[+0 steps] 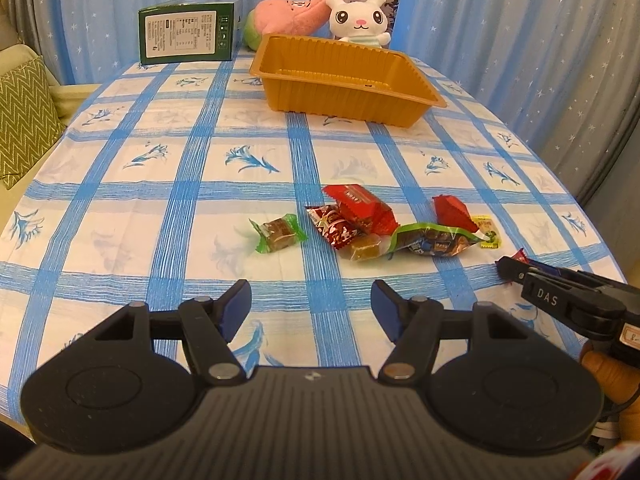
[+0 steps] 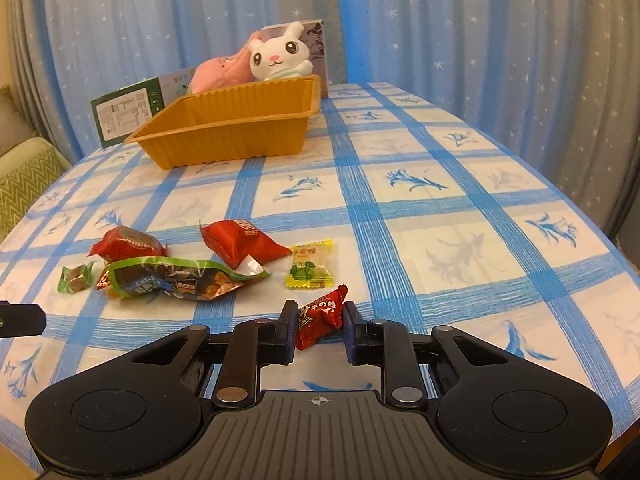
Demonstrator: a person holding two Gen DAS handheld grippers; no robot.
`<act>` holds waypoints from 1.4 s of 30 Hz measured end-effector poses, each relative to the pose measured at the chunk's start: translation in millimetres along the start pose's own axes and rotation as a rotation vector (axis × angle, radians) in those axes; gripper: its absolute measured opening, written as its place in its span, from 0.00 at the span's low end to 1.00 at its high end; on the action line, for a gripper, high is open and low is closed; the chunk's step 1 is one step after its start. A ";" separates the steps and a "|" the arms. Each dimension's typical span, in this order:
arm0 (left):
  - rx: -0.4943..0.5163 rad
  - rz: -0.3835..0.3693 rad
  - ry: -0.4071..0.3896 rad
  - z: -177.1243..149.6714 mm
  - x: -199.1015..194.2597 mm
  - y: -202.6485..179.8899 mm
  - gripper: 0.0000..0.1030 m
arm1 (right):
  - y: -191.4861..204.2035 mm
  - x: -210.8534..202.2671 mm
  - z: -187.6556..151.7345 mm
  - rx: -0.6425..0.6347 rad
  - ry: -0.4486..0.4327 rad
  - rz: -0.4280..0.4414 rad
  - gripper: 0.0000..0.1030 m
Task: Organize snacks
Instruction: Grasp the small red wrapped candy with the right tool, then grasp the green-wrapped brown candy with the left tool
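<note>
My right hand-held gripper (image 2: 320, 326) pinches a small red foil candy (image 2: 321, 317); my left hand-held gripper (image 1: 311, 308) gapes empty, the snack pile at twelve o'clock.

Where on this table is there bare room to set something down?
Free: the cloth between the orange tray and the snack pile, and the table's right side. Crowded: the pile itself and the back edge by the green box and plush rabbit.

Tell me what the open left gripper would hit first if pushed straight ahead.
Probably the blue-checked tablecloth first; the left gripper points down at bare cloth, short of the green-wrapped brown candy. Depth is unclear.
</note>
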State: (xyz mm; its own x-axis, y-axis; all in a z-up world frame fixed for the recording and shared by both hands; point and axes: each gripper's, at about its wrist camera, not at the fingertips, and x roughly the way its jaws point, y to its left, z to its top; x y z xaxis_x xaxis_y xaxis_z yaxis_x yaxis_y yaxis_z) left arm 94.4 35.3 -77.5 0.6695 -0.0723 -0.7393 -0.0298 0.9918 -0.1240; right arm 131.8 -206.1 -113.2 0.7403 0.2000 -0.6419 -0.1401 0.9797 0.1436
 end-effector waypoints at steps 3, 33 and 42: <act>0.002 0.002 0.001 -0.1 1.8 1.8 0.61 | 1.3 -2.2 -0.1 -0.008 -0.008 0.003 0.23; 0.492 -0.076 0.072 44.3 85.1 15.5 0.32 | 2.1 -3.8 5.2 0.028 -0.028 0.032 0.22; 0.347 -0.039 0.079 40.6 79.9 15.1 0.17 | 2.0 -4.2 6.9 0.036 -0.038 0.025 0.22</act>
State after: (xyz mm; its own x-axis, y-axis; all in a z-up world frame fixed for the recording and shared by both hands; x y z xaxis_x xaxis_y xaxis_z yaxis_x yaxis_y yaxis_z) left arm 177.6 48.8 -111.6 0.6056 -0.1054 -0.7887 0.2577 0.9638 0.0691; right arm 133.0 -205.1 -105.0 0.7616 0.2227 -0.6086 -0.1355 0.9731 0.1865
